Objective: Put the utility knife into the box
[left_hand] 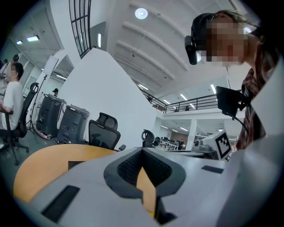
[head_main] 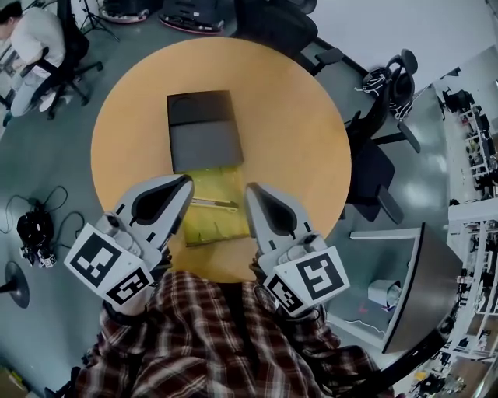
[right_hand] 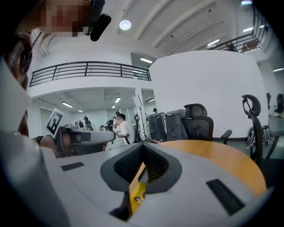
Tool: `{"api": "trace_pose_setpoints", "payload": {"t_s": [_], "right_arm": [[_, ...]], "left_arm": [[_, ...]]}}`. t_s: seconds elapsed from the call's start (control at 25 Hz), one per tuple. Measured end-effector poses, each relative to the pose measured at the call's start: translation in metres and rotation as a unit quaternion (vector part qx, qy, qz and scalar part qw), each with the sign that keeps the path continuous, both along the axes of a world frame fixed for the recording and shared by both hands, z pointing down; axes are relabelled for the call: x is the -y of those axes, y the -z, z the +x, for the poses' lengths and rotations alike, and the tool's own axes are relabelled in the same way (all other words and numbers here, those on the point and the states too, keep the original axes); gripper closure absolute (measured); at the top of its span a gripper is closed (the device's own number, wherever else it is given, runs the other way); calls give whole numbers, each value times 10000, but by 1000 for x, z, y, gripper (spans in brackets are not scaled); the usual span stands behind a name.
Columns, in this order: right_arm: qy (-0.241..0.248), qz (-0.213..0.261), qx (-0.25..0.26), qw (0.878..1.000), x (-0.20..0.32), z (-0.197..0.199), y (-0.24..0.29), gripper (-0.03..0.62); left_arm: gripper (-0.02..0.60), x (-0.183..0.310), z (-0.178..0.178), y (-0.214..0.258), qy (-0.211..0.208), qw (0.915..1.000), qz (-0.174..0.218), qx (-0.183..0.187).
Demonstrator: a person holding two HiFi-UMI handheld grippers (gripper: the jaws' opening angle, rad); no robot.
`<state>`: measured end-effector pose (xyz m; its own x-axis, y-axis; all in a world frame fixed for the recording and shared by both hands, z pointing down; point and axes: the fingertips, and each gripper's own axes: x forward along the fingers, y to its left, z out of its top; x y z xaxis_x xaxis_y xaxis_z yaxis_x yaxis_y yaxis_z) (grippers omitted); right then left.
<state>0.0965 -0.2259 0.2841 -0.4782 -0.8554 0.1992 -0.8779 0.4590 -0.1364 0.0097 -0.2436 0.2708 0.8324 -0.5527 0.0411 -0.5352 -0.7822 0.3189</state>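
The utility knife [head_main: 212,204] lies flat on a yellow mat [head_main: 222,227] on the near part of a round wooden table [head_main: 288,124]. Just beyond the mat sits the dark grey box [head_main: 204,134]. My left gripper [head_main: 187,181] points at the mat's left corner, its jaws shut and empty [left_hand: 142,150]. The right gripper [head_main: 250,190] hovers just right of the knife's end, jaws shut tip to tip [right_hand: 142,146] with nothing gripped. A patch of yellow [right_hand: 138,193] shows through the gap below the right jaws; whether it is mat or knife I cannot tell.
Black office chairs [head_main: 381,116] stand at the table's far right, and another chair [head_main: 272,23] stands behind it. A seated person [head_main: 31,47] is at the far left. Cables and a small device [head_main: 35,233] lie on the floor to the left. A monitor [head_main: 420,288] stands at the right.
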Motion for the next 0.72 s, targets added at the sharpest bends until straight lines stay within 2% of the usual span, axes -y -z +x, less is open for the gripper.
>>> {"api": "trace_pose_setpoints", "payload": {"t_s": [0.72], "right_arm": [[96,-10,1,10000,5,2,-2,583]], "left_arm": [[572,-4,-1,0,140,9999,-3,32]]}}
